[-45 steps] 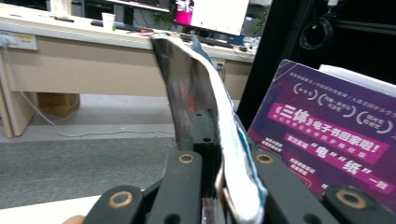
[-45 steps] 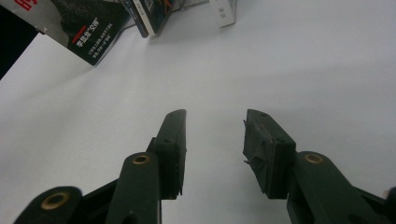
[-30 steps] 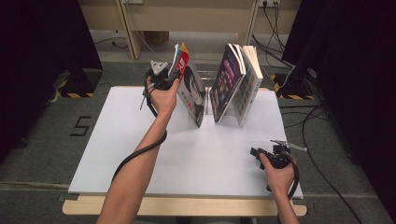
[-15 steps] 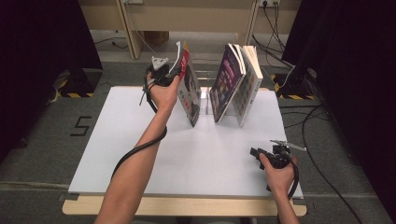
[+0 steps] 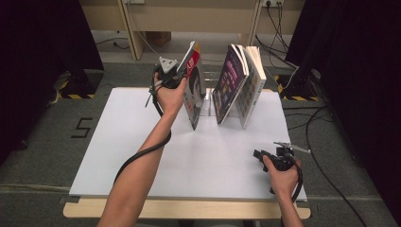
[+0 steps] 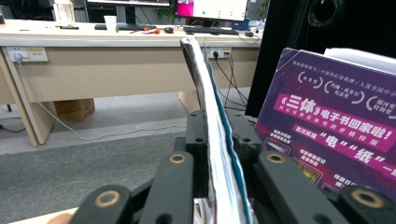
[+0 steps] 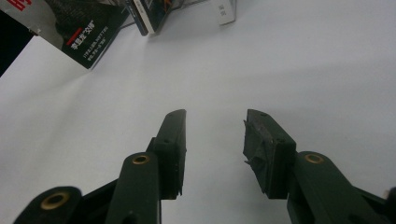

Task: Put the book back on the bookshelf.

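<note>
**Left gripper on upright magazine; right gripper idle at table edge**

Fingers of the left gripper: one black jaw on either side of the top edge of a thin magazine. The jaws have just been opening a little, with the magazine between them; in the left gripper view the pages pass straight through the narrow gap, and whether the pads are pressing cannot be told for certain. The magazine stands upright on its lower edge at the far part of the white table, tilted slightly, red at the top of its cover.

Fingers of the right gripper: apart, a wide gap, with bare table surface between them. The gripper sits low at the near right of the table, in the person's right hand, well apart from the books.

Item, purple book: upright, just to the right of the magazine, a gap between the two. Back cover with white Chinese lettering faces the left gripper view.

Item, pale book: leaning against the purple book on its right side, touching it.

Item, clear stand: low, between magazine and purple book; details too small to tell.

Surroundings: wooden desk beyond the table, grey carpet, cables on the floor at right.
</note>
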